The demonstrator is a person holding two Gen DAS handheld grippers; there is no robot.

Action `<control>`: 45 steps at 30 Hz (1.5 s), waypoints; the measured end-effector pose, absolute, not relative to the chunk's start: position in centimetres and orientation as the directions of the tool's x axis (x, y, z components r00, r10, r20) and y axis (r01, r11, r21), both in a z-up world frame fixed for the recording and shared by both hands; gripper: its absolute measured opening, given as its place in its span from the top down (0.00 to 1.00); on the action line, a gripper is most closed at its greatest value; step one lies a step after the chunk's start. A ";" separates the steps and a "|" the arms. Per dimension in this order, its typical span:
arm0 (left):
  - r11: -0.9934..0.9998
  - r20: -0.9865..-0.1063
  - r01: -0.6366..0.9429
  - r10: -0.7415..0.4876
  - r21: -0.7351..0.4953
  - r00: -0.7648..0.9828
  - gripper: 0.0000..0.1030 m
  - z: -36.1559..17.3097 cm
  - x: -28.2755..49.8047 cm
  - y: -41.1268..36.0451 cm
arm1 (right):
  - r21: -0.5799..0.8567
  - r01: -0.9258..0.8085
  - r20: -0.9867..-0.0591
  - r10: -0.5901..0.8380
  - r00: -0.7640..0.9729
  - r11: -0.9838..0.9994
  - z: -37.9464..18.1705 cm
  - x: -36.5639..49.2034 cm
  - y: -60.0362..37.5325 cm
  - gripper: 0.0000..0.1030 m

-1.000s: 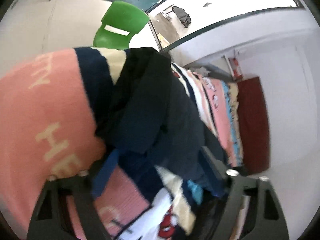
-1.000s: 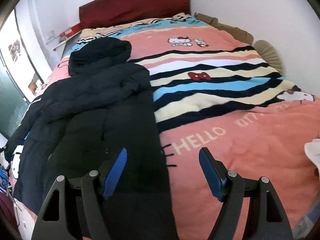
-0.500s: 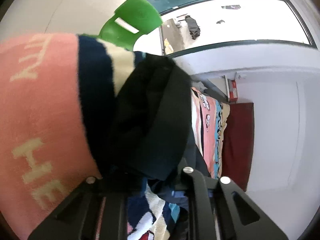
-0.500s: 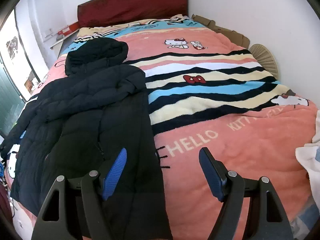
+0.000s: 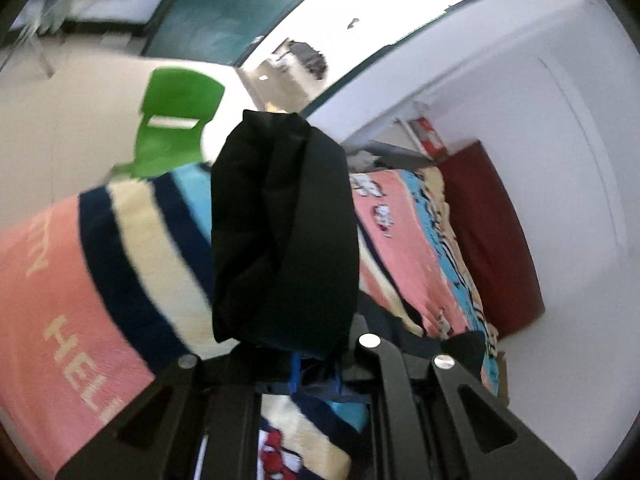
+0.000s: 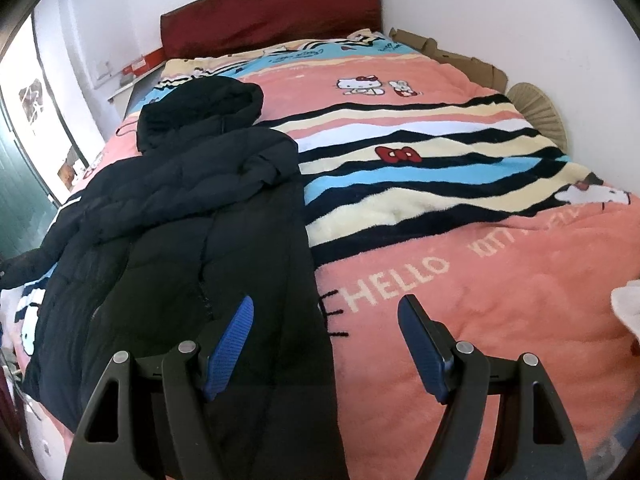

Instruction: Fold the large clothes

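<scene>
the coat (image 6: 192, 240) lies along the left side of the bed (image 6: 500, 300), hood toward the headboard (image 6: 272, 12), its hem near the foot beneath the right gripper (image 6: 326, 340). that gripper hangs above the hem with its jaws spread wide and nothing between them; one blue pad is over the black fabric, the other over the pink blanket.

the left gripper (image 5: 316, 364) is pinched narrow on a bunched part of the coat (image 5: 280, 232), likely a sleeve, which stands up in front of its lens and hides most of the bed. a green chair (image 5: 176, 120) shows behind it.

the main risk is the left hold. the fabric looks slick and puffy, and only a small pinch seems caught, so a quick swing across could pull it free and drop the sleeve short. dragging instead of lifting could also slide the whole coat toward the bed edge, where part of it already hangs over. with the right gripper not pinning anything, nothing stops the body from shifting.
</scene>
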State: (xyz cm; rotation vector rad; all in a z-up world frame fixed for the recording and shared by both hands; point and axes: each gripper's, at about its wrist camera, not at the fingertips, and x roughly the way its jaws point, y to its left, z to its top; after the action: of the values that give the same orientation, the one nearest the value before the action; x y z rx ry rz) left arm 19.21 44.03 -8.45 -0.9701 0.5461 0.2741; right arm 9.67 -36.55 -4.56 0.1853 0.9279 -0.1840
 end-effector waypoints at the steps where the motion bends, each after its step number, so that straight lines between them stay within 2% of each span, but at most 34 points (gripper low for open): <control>1: 0.570 -0.545 -0.437 -0.022 -0.695 0.838 0.90 -7.3 19.4 43.3 | 0.088 0.238 -0.806 -0.071 0.587 0.967 -4.8 9.6 -36.6 0.28; 11: 0.825 -0.489 -0.232 -0.061 -0.515 0.870 0.90 4.1 22.2 31.3 | 0.148 0.234 -0.793 -0.026 0.609 0.961 -6.4 9.4 -37.7 0.28; 18: 0.914 -0.479 -0.055 -0.159 -0.402 0.863 0.90 8.3 24.7 19.1 | 0.186 0.214 -0.771 0.007 0.637 0.959 -6.6 9.3 -38.1 0.28; 22: 0.942 -0.504 0.025 -0.202 -0.336 0.840 0.90 8.7 26.7 11.7 | 0.214 0.216 -0.753 0.020 0.658 0.953 -6.5 9.2 -38.8 0.28; 27: 0.954 -0.561 0.106 -0.252 -0.280 0.789 0.90 6.7 29.1 3.0 | 0.252 0.225 -0.735 0.035 0.677 0.941 -6.6 8.9 -40.1 0.28; 34: 0.957 -0.664 0.200 -0.291 -0.211 0.688 0.90 0.6 32.5 -8.3 | 0.259 0.229 -0.741 0.041 0.670 0.938 -7.5 9.4 -41.0 0.28; 45: 0.962 -0.826 0.251 -0.226 -0.106 0.517 0.90 -12.3 34.8 -17.4 | 0.223 0.222 -0.783 0.039 0.621 0.949 -9.6 10.9 -41.2 0.28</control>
State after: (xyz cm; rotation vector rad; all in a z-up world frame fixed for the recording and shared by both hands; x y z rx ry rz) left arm 34.84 -17.37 -12.31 0.0282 0.9866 -0.2864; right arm 10.89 -41.21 -9.63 0.3134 0.8981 -0.1075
